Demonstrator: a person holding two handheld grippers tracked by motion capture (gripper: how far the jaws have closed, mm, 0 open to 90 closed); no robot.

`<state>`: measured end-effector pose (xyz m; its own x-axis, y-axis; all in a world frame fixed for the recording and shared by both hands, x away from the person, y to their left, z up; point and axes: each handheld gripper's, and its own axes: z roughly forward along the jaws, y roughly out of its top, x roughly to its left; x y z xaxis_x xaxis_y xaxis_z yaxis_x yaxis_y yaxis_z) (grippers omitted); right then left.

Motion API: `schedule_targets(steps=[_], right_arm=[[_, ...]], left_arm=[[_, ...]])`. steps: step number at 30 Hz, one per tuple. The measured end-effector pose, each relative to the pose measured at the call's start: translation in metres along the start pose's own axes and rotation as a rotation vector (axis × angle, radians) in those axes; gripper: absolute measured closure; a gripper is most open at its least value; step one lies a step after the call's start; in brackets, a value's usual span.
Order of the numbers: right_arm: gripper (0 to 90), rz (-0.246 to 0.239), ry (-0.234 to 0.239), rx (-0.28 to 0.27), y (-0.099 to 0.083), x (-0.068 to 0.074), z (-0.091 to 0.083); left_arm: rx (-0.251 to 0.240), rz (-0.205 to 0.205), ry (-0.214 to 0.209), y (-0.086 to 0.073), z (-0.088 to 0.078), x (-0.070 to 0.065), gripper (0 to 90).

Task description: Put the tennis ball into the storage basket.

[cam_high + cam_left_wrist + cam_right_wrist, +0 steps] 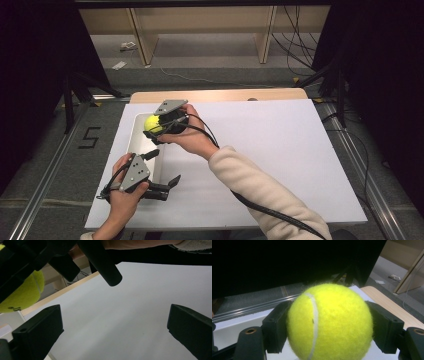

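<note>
A yellow tennis ball [151, 121] hangs above the far end of a white tray [131, 145] at the table's left. My right gripper [153, 126] is shut on it, its jaws pressing both sides of the tennis ball [329, 315] in the right gripper view [330, 328]. My left gripper [164, 167] stands open near the tray's near end, jaws pointing right over the white board. In the left gripper view its jaws [113, 332] are wide apart with nothing between them, and the tennis ball [22, 295] shows at the upper left.
A large white board [270, 150] covers most of the wooden table [220, 95]. The right forearm in a cream sleeve [255, 190] crosses the board's front. Wooden shelving [200, 30] and cables lie on the floor beyond.
</note>
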<state>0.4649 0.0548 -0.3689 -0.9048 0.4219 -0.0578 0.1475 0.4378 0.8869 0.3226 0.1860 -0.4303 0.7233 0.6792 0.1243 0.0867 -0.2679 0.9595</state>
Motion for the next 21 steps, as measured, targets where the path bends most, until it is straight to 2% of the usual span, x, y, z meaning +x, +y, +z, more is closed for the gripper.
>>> schedule_targets(steps=[21], right_arm=[[26.4,-0.011,0.021,0.016,0.0101,0.0022,0.0099]], left_arm=[[0.003,0.007,-0.001,0.0001,0.0009,-0.0012,0.0]])
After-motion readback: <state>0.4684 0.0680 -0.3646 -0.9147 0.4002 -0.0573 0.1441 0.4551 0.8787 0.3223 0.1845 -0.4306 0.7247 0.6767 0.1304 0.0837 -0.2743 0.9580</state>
